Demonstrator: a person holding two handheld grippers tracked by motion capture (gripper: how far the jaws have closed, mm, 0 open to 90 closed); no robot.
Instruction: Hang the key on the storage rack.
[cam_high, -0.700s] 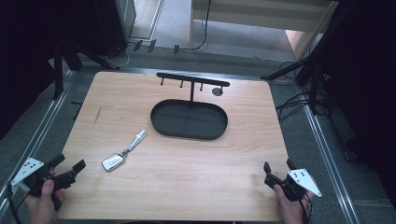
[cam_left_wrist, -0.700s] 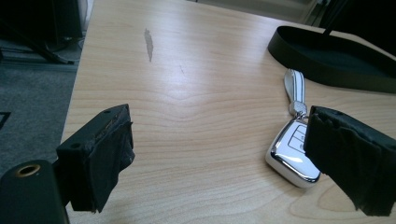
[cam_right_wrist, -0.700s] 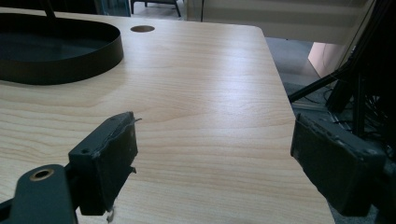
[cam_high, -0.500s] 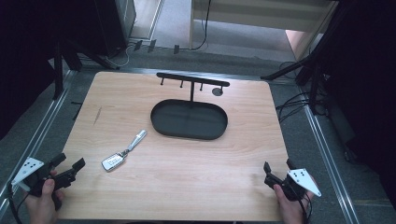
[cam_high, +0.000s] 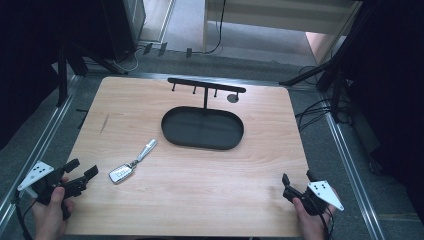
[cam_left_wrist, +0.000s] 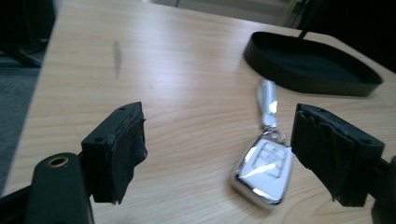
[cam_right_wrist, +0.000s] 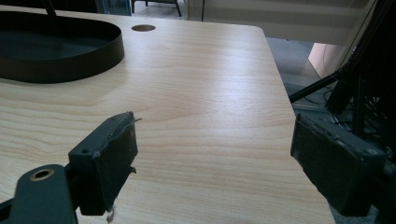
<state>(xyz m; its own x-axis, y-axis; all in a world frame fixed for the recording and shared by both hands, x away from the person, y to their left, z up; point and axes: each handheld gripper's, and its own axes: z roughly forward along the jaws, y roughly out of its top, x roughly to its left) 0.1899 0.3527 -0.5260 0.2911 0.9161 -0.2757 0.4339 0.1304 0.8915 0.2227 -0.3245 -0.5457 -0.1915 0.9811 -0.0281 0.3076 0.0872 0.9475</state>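
My left gripper (cam_high: 82, 172) sits at the table's near left corner, jaws spread wide with nothing between them. Since a moment ago it hasn't shifted, and neither has the car key fob (cam_high: 121, 173), which lies flat on the wooden table (cam_high: 260, 165) just beside my jaw tips, its silver strap (cam_high: 147, 149) trailing toward the black oval tray (cam_high: 202, 127) with its hook stand (cam_high: 206, 86). So I judge the reach hasn't begun. My right gripper (cam_high: 296, 184) waits open at the near right corner.
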